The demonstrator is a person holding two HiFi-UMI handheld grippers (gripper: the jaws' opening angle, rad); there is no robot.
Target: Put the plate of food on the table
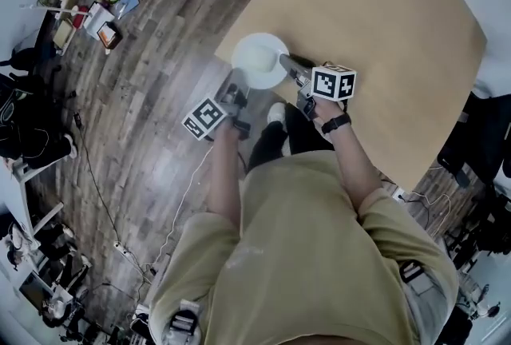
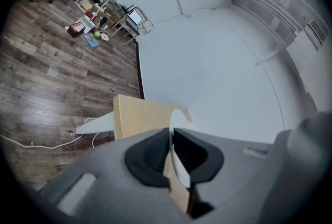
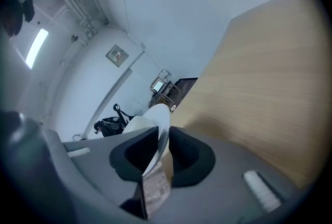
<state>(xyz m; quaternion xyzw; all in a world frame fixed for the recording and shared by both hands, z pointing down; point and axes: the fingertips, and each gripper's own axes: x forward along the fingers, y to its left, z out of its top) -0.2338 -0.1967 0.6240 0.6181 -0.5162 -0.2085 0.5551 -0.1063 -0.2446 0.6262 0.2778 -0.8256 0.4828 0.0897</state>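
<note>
While plate [image 1: 259, 60] sits at worktop [image 1: 383, 40] edge, upper centre | left tool [image 1: 236, 89] pinches rim, right tool [image 1: 285, 61] jaws opening around rim | we judge it stiff, breakable, slick: hold opposite rims.

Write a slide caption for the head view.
Left tool grips a white plate at the corner of the table while the right tool is opening its jaws around the rim.

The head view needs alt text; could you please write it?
A person holds a white plate at the corner of a wooden table: the left tool grips its rim, while the right tool's jaws are opening around it.
</note>
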